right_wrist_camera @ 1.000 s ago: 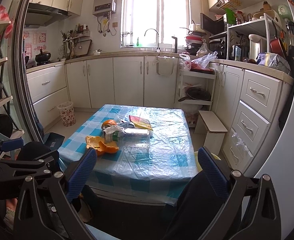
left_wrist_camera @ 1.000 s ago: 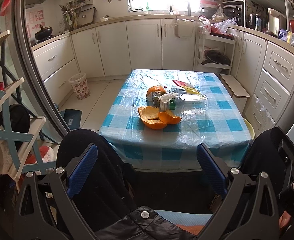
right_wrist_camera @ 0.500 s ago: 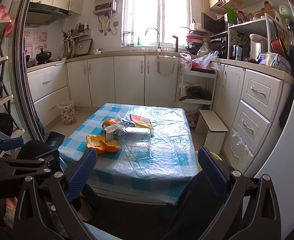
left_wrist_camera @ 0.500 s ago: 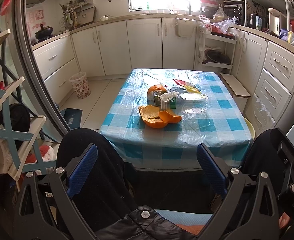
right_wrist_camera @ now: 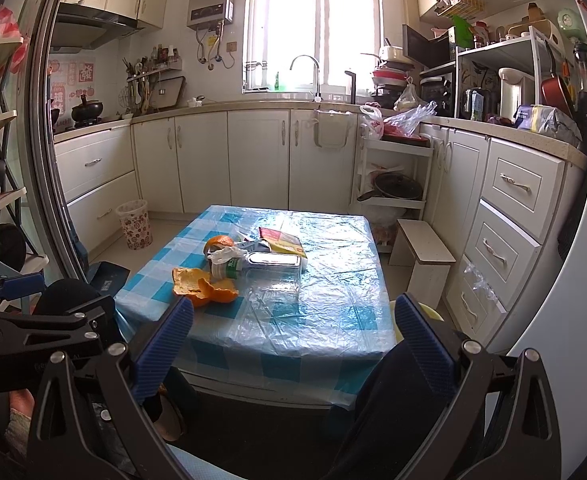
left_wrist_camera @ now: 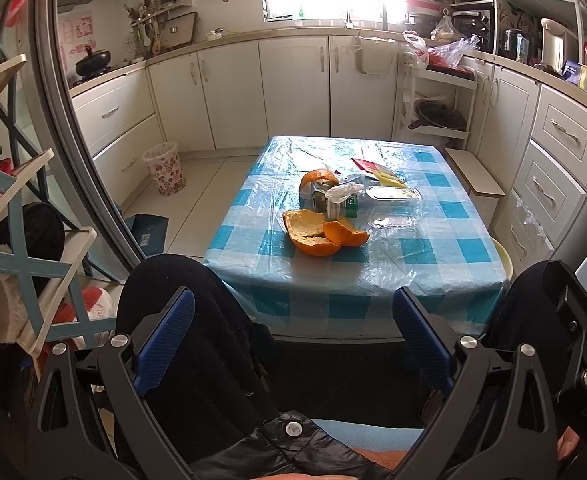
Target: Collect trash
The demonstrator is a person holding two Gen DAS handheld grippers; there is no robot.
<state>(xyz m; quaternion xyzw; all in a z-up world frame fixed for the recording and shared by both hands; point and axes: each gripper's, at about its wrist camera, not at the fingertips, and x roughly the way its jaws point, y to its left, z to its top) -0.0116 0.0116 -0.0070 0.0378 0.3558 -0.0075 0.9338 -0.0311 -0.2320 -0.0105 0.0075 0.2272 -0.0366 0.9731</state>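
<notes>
Trash lies in a cluster on the low table (left_wrist_camera: 433, 276) with the blue checked cloth: orange peels (left_wrist_camera: 321, 234) (right_wrist_camera: 203, 286), a green-labelled can with a white tissue (left_wrist_camera: 343, 200) (right_wrist_camera: 225, 264), a clear plastic box (left_wrist_camera: 393, 210) (right_wrist_camera: 275, 276) and a red and yellow packet (left_wrist_camera: 377, 168) (right_wrist_camera: 283, 242). A floral trash basket (left_wrist_camera: 164, 168) (right_wrist_camera: 134, 224) stands on the floor to the left. My left gripper (left_wrist_camera: 293, 340) and right gripper (right_wrist_camera: 293, 344) are both open and hold nothing, well short of the table, above a person's dark-clothed knees.
White cabinets (right_wrist_camera: 253, 160) line the back and right walls. A small wooden stool (right_wrist_camera: 423, 258) sits right of the table. A blue shelf rack (left_wrist_camera: 17, 200) and a metal door frame (left_wrist_camera: 73, 120) stand at left. The left gripper's frame (right_wrist_camera: 33, 320) shows in the right wrist view.
Both views have crept slightly toward the table. Nothing on the table has moved, and both grippers stay open.
</notes>
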